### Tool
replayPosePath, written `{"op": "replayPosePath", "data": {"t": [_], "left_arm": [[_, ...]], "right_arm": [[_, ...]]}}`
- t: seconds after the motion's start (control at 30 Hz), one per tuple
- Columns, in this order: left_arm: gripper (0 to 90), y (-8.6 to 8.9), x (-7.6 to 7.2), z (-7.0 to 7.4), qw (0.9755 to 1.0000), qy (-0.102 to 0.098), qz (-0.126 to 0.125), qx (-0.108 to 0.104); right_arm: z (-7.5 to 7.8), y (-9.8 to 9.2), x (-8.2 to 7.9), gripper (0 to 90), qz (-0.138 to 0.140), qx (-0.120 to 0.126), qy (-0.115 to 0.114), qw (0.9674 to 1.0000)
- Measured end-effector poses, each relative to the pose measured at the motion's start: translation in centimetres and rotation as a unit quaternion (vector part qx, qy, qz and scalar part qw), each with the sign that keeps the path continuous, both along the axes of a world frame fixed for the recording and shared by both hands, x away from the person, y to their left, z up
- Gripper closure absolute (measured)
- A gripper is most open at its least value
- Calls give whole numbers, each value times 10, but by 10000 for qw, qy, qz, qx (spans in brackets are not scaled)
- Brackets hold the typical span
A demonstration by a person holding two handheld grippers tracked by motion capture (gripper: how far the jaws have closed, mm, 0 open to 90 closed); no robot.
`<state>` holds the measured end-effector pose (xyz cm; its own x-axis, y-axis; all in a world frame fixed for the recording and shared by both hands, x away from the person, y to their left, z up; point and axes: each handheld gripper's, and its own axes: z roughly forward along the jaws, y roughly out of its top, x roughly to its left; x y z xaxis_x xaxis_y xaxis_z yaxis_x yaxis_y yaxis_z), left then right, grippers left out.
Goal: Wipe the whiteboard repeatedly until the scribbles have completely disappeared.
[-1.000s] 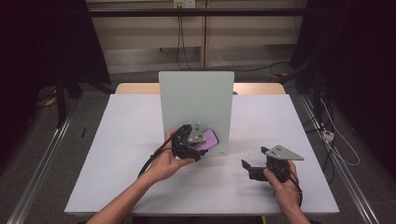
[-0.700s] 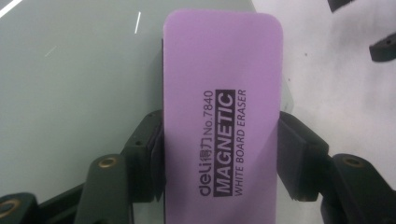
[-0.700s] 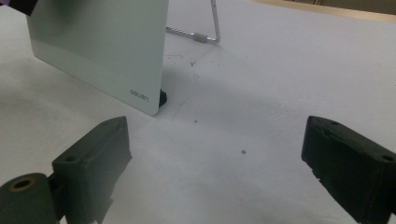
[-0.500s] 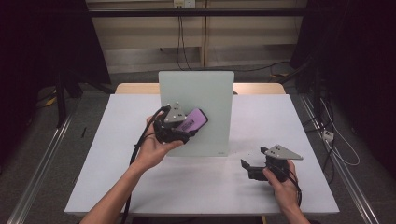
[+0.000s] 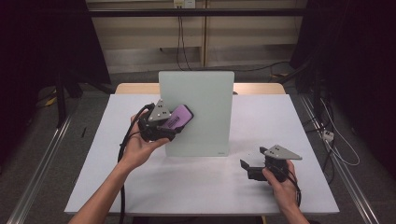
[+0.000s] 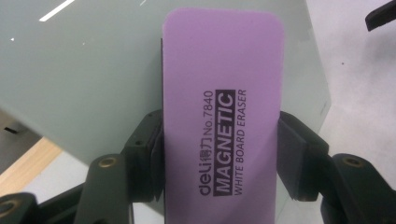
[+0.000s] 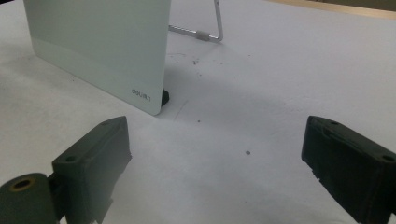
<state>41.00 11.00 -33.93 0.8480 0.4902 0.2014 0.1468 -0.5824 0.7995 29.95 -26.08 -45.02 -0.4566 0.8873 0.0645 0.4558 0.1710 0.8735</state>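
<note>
Both jaws of your left gripper (image 6: 219, 154) pinched the light, stiff eraser (image 6: 222, 116) mid-sides; right gripper (image 5: 254, 168), at 4 o'clock, sat open.

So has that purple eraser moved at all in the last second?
Yes. The purple eraser, held in the left claw, went up and leftward across the standing white board.

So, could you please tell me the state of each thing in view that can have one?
Left gripper: shut on the purple eraser, raised before the whiteboard.
Purple eraser: clamped by its long sides, lettering facing the camera.
Whiteboard: upright on its stand, surface blank.
Right gripper: open, fingers wide apart, low over the table.
</note>
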Motion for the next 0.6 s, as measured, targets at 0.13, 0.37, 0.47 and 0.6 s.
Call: {"op": "replayPosePath", "data": {"t": [0.13,0.37,0.47,0.6], "left_arm": [[410,3,-3,-1,9998,150,-84,-93],[410,4,-9,1,9998,89,-142,-107],[410,3,-12,0,9997,104,-194,-77],[409,2,-16,-2,9993,234,-282,4]], "right_arm": [[0,-1,-1,80,-15,12,-3,10000],[1,-2,-2,80,-31,29,-18,10000],[0,-1,-2,80,1,6,-16,10000],[1,0,-2,80,17,-10,-26,10000]]}}
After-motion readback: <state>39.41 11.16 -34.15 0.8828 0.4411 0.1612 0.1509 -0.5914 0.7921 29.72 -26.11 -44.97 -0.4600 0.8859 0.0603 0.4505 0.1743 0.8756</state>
